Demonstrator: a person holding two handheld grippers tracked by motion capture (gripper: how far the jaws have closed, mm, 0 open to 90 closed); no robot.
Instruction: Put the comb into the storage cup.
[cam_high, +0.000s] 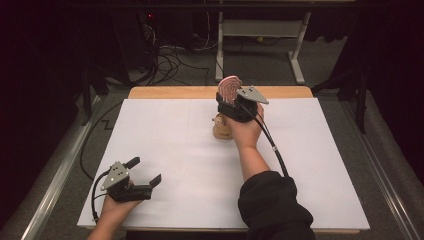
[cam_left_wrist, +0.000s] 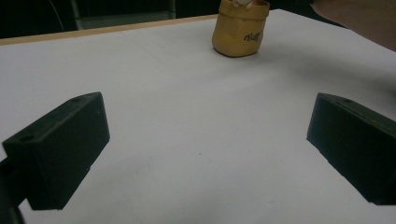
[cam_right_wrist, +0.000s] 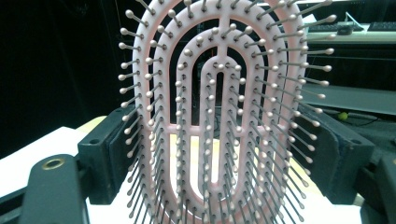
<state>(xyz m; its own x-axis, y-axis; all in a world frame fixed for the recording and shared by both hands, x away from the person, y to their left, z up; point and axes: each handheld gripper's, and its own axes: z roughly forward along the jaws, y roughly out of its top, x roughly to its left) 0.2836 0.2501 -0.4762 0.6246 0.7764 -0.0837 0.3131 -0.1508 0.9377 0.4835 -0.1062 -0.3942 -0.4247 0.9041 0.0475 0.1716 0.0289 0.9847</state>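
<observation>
The right gripper (cam_high: 231, 95) squeezes a pink hairbrush (cam_right_wrist: 219, 116) between its jaws, bristles up, at twelve o'clock on the white table (cam_high: 165, 150). A tan pot (cam_high: 222, 128) sits just below it. At seven o'clock, the left gripper (cam_high: 146, 172) is wide open, holding nothing.

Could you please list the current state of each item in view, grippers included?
Pink hairbrush: upright, clamped between the right gripper's fingers, bristles facing its camera.
Right gripper: shut on the hairbrush, above the far part of the table.
Left gripper: open, nothing between its fingers, low over the white table.
Yellow-brown pouch: standing upright on the table, top open, something white inside.
</observation>
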